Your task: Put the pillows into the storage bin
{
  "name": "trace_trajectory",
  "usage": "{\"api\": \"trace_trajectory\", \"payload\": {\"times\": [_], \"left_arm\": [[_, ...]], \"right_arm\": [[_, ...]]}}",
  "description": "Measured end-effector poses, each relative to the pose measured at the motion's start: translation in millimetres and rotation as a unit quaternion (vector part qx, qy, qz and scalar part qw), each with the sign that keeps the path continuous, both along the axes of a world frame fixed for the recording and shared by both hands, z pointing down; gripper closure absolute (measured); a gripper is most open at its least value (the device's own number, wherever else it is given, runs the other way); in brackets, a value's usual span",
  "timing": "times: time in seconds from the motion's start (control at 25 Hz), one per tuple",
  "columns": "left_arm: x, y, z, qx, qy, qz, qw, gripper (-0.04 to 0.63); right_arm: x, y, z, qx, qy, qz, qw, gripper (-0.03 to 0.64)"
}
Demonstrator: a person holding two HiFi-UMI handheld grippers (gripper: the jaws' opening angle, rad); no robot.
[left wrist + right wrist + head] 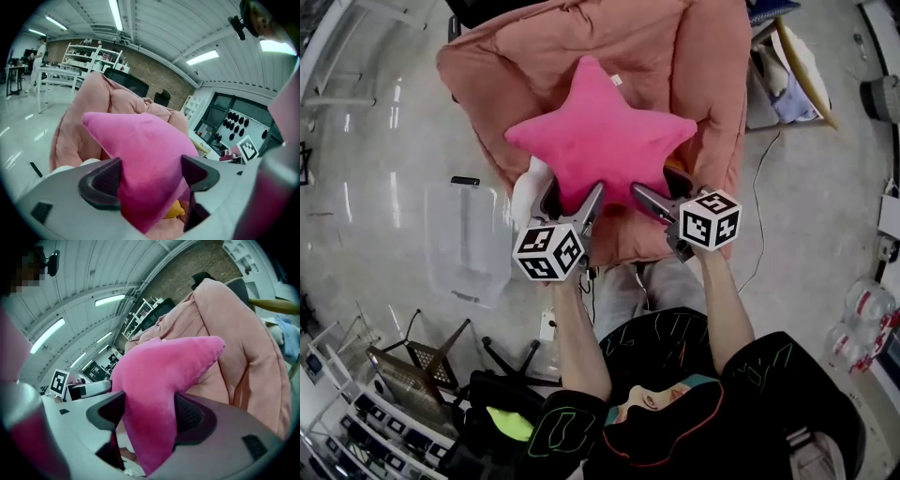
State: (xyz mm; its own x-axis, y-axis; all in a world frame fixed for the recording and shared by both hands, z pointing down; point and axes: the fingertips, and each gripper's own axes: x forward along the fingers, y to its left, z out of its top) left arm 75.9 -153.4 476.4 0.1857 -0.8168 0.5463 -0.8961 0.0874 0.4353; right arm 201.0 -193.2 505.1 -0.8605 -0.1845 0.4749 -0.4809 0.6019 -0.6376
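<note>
A bright pink star-shaped pillow (600,136) hangs above a big salmon-pink cushioned seat (712,75), held by two of its lower points. My left gripper (572,199) is shut on the star's lower-left point. In the left gripper view the pink plush (145,159) fills the gap between the dark pads (101,183). My right gripper (661,192) is shut on the lower-right point, and the plush (159,380) is squeezed between its pads (190,416). A white pillow (528,187) lies on the seat under the star's left side. The clear storage bin (469,244) stands on the floor to the left.
A wooden stool (422,361) and dark bags lie on the floor at lower left. A thin cable (759,216) runs over the floor on the right, with water bottles (862,319) further right. A yellow-rimmed object (802,66) leans beside the seat.
</note>
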Motion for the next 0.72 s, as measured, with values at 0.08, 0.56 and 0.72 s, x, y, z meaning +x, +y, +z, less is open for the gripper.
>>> {"api": "trace_trajectory", "payload": {"times": [0.08,0.56,0.72], "left_arm": [[-11,8,-18,0.011,-0.008,-0.019,0.9997,0.193],[-128,111,-77,0.058,-0.039,-0.164,0.9839,0.193],[-178,157,-74,0.072,-0.026,-0.212,0.9742,0.193]], "right_arm": [[-13,2,-17,0.012,-0.009,-0.019,1.0,0.287],[-151,67,-75,0.066,-0.047,-0.165,0.983,0.285],[-209,103,-79,0.083,-0.036,-0.213,0.973,0.285]]}}
